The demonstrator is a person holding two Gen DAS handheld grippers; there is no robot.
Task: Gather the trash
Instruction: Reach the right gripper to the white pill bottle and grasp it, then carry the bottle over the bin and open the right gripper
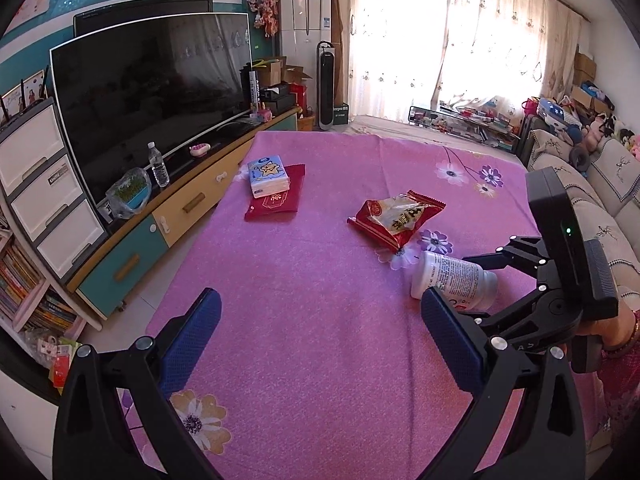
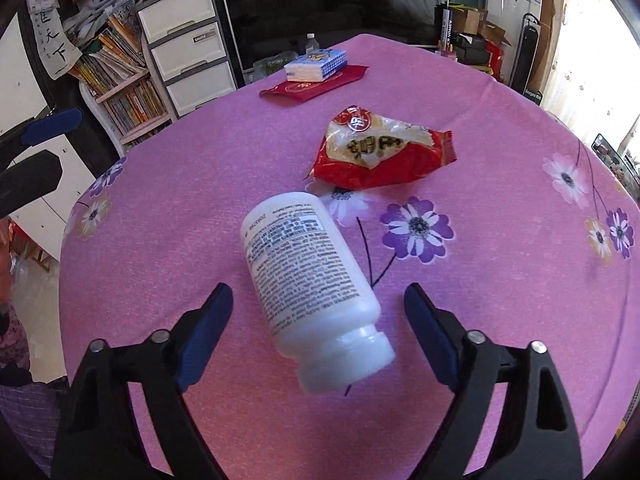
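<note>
A white plastic pill bottle lies on its side on the pink flowered tablecloth. My right gripper is open, its blue-padded jaws either side of the bottle without touching it. A red and clear snack wrapper lies just beyond the bottle. In the left wrist view the bottle and the wrapper lie at the right, with the right gripper's body behind them. My left gripper is open and empty over the cloth.
A blue and white tissue pack rests on a red pouch at the table's far left. A TV cabinet with a water bottle runs along the left. A sofa stands at the right.
</note>
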